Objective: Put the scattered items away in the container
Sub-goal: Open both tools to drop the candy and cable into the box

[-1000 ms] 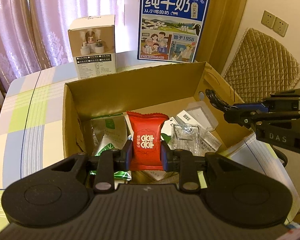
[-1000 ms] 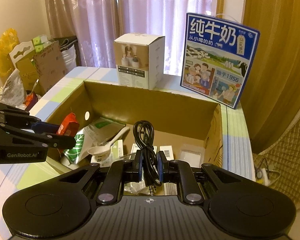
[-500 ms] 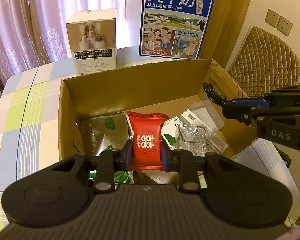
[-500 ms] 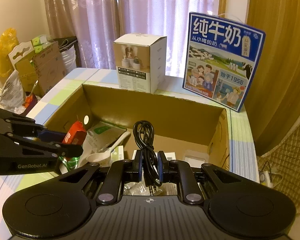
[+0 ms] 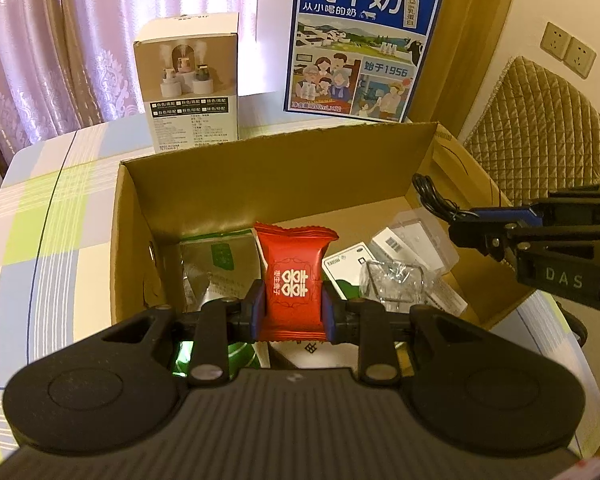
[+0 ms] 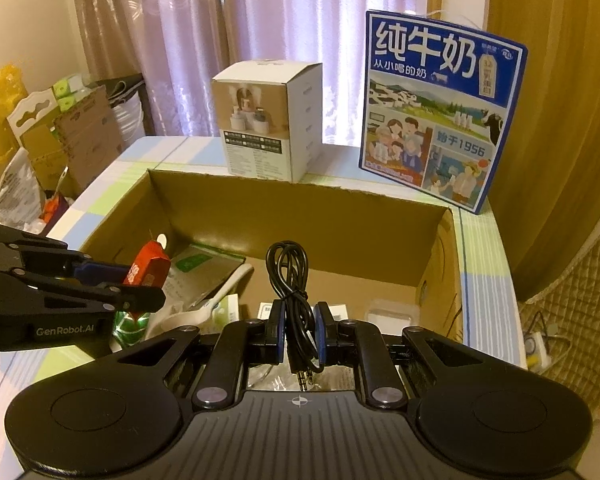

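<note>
Left wrist view is showing the left hand-held gripper point(image 5: 292, 312) pinching a red snack packet point(image 5: 294, 280) printed with a white double-happiness sign, hanging over the near end of the open cardboard box point(image 5: 260, 172). Right wrist view is showing the right hand-held gripper point(image 6: 298, 332) clamping a coiled black audio cable point(image 6: 290, 276), its two plugs dangling below the pads, also above the box. "GenRobot.AI" is reading on the left tool's side in the right view, and "DAS" on the right tool's side in the left view.

Inside the box are lying a silver pouch with a green label point(image 5: 216, 264), a white spoon point(image 6: 216, 300), a crinkled clear wrapper point(image 5: 392, 280), white cards and a clear plastic case point(image 5: 420, 240), all beneath the two held things.

Behind the box, on the checked worktop point(image 5: 40, 208), are standing a white carton picturing small humidifiers point(image 5: 188, 80), marked "MADE IN CHINA", and a blue milk carton point(image 5: 360, 40) reading "纯牛奶", "从小喝的奶" and "始于1956". Lilac curtains are hanging beyond. A quilted chair back point(image 5: 540, 120) is standing right of the box, and wall sockets point(image 5: 568, 50) are sitting above it.
</note>
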Demonstrator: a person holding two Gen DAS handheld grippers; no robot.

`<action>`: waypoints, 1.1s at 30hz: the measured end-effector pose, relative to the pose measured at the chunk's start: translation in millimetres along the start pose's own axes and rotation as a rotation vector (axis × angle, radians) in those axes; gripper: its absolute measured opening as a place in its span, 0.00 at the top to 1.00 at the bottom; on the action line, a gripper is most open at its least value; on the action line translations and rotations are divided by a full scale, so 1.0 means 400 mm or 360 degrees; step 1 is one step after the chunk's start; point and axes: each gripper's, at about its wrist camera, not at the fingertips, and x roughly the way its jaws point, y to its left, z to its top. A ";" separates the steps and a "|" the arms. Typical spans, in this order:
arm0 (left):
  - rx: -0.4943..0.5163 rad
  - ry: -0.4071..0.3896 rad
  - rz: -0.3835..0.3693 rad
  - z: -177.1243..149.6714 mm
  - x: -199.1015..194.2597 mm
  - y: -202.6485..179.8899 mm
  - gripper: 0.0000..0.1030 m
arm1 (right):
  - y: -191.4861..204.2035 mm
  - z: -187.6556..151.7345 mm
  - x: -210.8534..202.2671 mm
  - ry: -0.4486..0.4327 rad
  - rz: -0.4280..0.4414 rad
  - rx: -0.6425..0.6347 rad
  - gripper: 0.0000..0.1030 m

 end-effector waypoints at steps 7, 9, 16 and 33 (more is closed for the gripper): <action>-0.0062 -0.0064 0.0023 0.024 0.009 0.007 0.45 | -0.007 0.002 0.013 0.0005 -0.0006 0.0023 0.89; -0.0064 -0.0077 0.0006 0.024 0.004 0.012 0.45 | -0.009 -0.002 0.014 0.0008 -0.0005 0.0023 0.89; -0.0072 -0.0086 0.0031 0.003 -0.014 0.031 0.45 | -0.013 -0.008 0.021 0.0018 -0.0004 0.0041 0.89; -0.0097 -0.0112 0.0056 -0.020 -0.059 0.061 0.43 | 0.038 0.053 0.041 -0.0171 0.0117 0.0039 0.82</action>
